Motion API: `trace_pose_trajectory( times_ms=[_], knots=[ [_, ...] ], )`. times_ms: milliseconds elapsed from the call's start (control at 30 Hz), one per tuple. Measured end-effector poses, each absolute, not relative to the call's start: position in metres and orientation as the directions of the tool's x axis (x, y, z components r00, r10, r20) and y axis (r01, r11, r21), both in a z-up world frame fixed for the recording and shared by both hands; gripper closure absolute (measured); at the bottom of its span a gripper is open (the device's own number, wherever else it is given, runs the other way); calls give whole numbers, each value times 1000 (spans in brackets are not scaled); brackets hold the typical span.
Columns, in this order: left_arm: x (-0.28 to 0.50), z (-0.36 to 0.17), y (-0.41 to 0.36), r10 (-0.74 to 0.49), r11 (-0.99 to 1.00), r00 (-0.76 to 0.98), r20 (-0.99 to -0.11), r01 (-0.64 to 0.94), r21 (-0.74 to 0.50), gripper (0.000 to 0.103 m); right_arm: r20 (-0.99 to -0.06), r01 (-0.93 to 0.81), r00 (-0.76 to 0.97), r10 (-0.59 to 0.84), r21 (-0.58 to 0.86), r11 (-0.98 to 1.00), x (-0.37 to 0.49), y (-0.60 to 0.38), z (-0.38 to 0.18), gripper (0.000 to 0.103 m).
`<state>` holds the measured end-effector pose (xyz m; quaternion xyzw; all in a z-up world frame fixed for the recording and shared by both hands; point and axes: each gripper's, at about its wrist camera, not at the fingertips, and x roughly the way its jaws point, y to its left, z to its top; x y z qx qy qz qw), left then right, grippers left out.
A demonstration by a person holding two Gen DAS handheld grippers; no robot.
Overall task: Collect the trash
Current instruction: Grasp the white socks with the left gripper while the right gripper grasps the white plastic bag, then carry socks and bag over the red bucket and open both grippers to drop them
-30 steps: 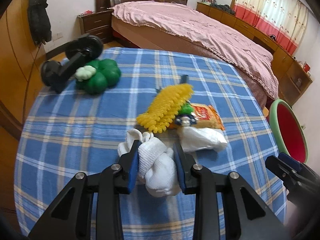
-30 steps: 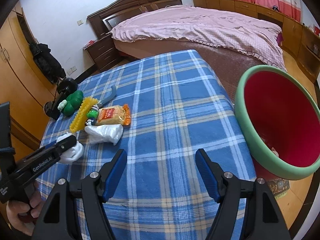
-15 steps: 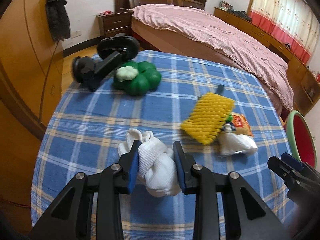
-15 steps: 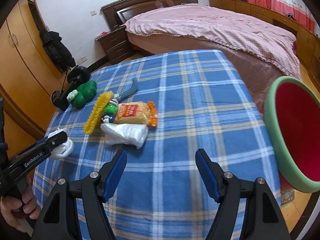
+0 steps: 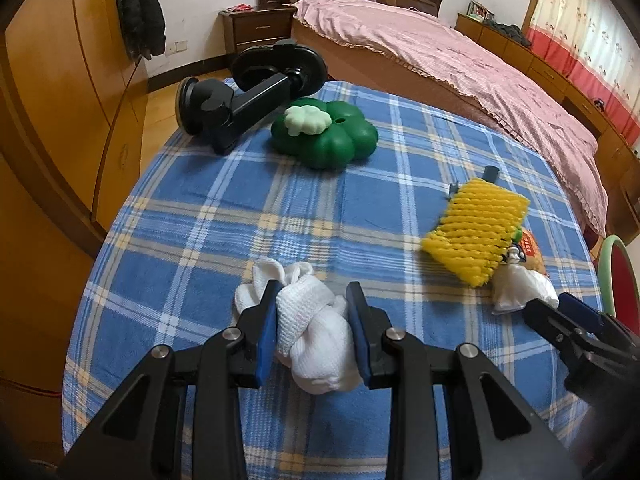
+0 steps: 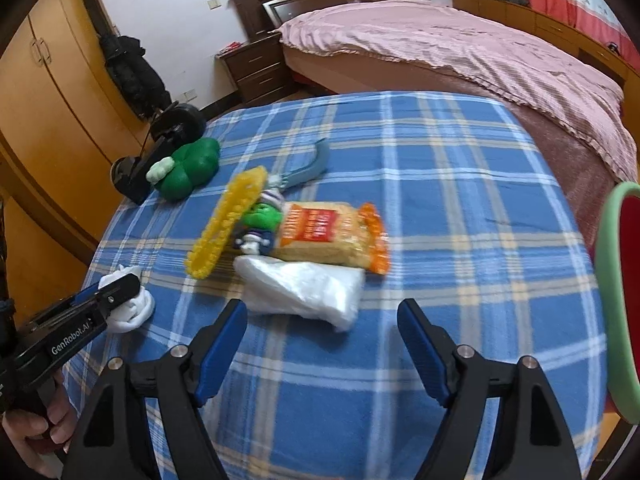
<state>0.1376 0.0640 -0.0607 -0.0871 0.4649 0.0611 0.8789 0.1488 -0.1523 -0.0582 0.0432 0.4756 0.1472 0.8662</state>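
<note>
Blue-checked bench (image 6: 460, 184): our left gripper (image 5: 314, 314) clamped the soft white cloth bundle (image 5: 316, 336); our right gripper (image 6: 320, 340), jaws just widened and empty, neared the light, slippery plastic bag (image 6: 304, 286), best pinched mid-bulk.

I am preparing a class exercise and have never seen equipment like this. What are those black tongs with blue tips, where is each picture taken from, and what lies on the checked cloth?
There is no robot here. A person holds a two-finger gripper in each hand, and a wide-angle camera on each gripper looks forward along its fingers.

The left wrist view shows the left gripper clamped on a knotted white cloth bundle. The right wrist view shows the right gripper with jaws that have just been opening and nothing between them, just short of a white plastic bag.

On the blue checked tablecloth also lie a yellow foam net, an orange snack packet, a small green toy figure, a green clover-shaped thing and a black suction mount. A red bin with a green rim stands at the table's right side.
</note>
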Motion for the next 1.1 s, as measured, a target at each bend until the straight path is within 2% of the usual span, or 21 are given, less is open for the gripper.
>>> trace_pose_trajectory(
  times_ms=[533, 600, 700, 1100],
  knots=[
    [141, -63, 74, -19, 969, 560, -828, -194, -153, 70, -817, -194, 516, 257, 181, 964, 161, -130, -68, 23],
    [141, -63, 74, -21, 968, 560, -828, -195, -157, 70, -816, -188, 526, 239, 162, 969, 161, -129, -68, 29],
    [141, -63, 74, -23, 967, 558, -830, -197, -160, 70, -813, -184, 533, 237, 162, 970, 161, -130, -68, 32],
    [140, -60, 68, -43, 965, 552, -832, -193, -178, 70, -793, -180, 543, 276, 211, 961, 143, -148, -54, 33]
  ],
)
